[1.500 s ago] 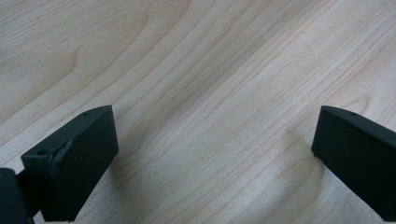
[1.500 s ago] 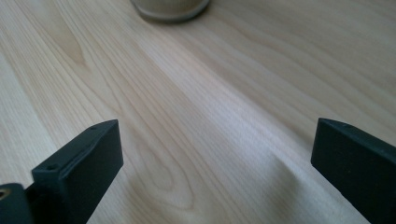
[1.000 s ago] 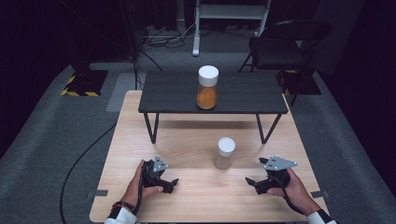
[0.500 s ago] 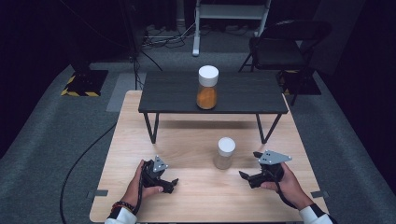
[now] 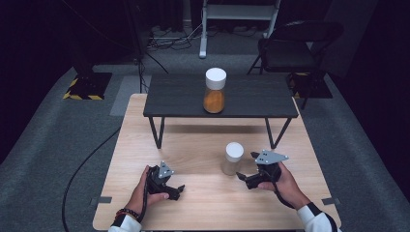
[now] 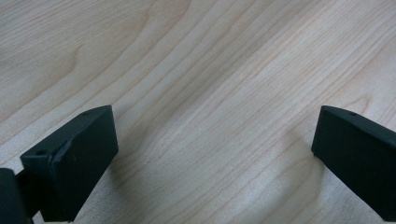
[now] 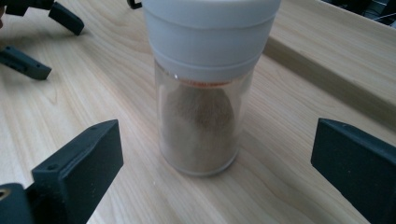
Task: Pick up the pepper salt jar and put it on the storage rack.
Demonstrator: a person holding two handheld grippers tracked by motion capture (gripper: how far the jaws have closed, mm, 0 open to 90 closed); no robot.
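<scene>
A small clear jar (image 5: 233,158) with a white lid and beige powder stands on the wooden table (image 5: 208,205). My right gripper (image 5: 245,167) is open just to its right. In the right gripper view the jar (image 7: 201,93) stands upright a little ahead of the two wide-apart jaws, untouched. A taller jar (image 5: 214,91) of orange powder with a white lid stands on the black raised shelf (image 5: 179,96). My left gripper (image 5: 178,191) rests open near the table's front left, with bare wood between its fingers (image 6: 79,149).
The shelf stands on thin black legs across the back half of the table. A black cable (image 5: 82,169) trails over the grey carpet at the left. A dark chair (image 5: 290,48) and a white stand sit behind the table.
My right gripper has moved left and forward, up to the small jar. The left gripper and both jars have stayed put.
</scene>
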